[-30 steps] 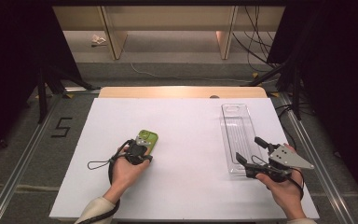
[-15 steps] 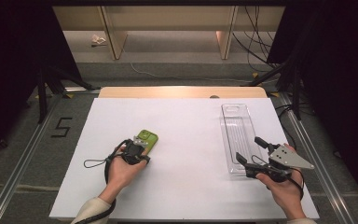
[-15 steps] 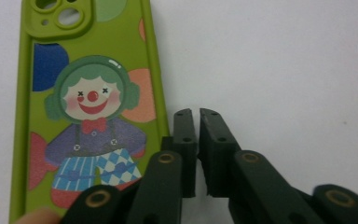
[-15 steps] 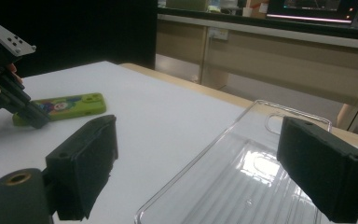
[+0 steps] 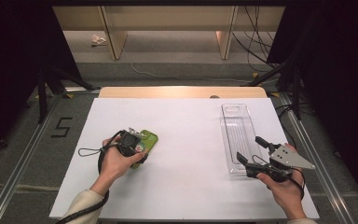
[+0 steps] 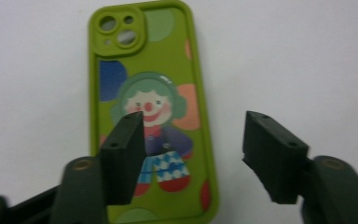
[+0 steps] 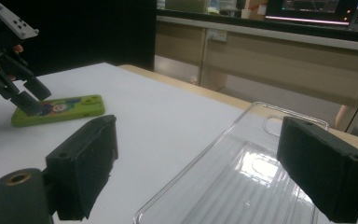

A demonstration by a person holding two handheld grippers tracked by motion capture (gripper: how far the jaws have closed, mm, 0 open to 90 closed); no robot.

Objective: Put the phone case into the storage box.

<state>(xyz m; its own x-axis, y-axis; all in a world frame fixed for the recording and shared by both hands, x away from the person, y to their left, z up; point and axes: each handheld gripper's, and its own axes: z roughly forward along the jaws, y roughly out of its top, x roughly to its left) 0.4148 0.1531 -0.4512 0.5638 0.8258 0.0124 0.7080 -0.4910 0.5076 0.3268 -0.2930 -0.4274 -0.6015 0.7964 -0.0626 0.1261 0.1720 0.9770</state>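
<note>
Left gripper [image 6: 191, 158] jaws just opened, lifted off glossy green rounded phone case [image 6: 149, 107]

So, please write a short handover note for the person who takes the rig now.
Left claw: jaws just opened, hanging over the green phone case, which lies flat on the white table, released.
Right claw: open, holding nothing, at the near end of the clear plastic tray.
Done: case set down at the left. Left: probably moving the case to the tray.
</note>
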